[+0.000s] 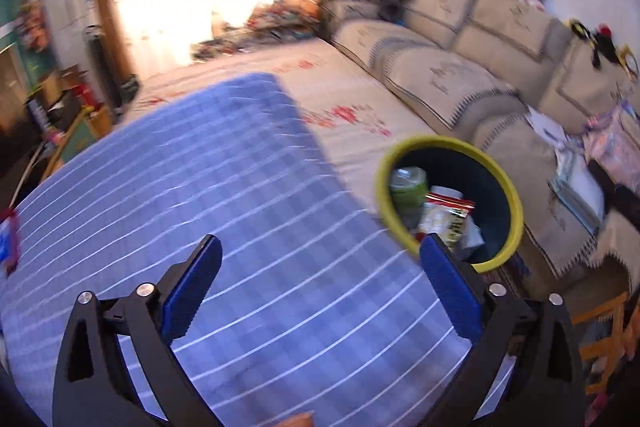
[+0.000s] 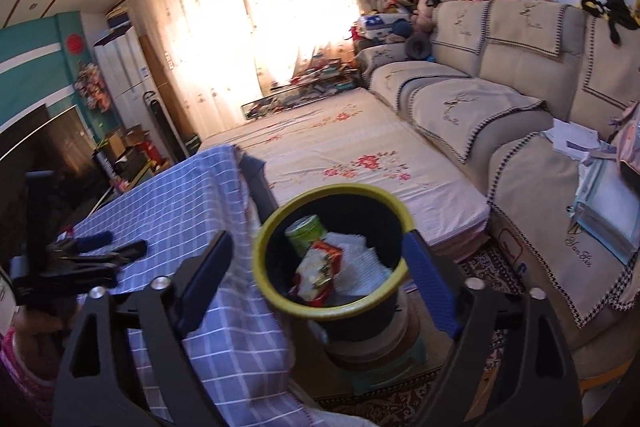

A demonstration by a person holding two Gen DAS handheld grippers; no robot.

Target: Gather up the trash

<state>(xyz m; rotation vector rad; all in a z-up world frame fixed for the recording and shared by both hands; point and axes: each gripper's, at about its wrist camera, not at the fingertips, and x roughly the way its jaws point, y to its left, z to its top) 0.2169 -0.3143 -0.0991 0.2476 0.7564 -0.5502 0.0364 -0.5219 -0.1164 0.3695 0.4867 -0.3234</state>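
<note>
Trash (image 2: 318,269) in bin (image 2: 276,293), between right tool (image 2: 318,251)

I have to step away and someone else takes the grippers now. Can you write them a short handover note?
Left gripper: jaws wide open, nothing between them, over the blue checked tablecloth.
Right gripper: jaws wide open, empty, pointing at the bin.
Bin: black with a yellow rim, beside the table's edge, raised on a small stand.
Done: in the bin lie a green can, a red and white snack wrapper and white paper.
Left: the cloth in view is mostly bare; something red and blue lies at its far left edge, too blurred to identify. Check it and the rest of the table.
</note>
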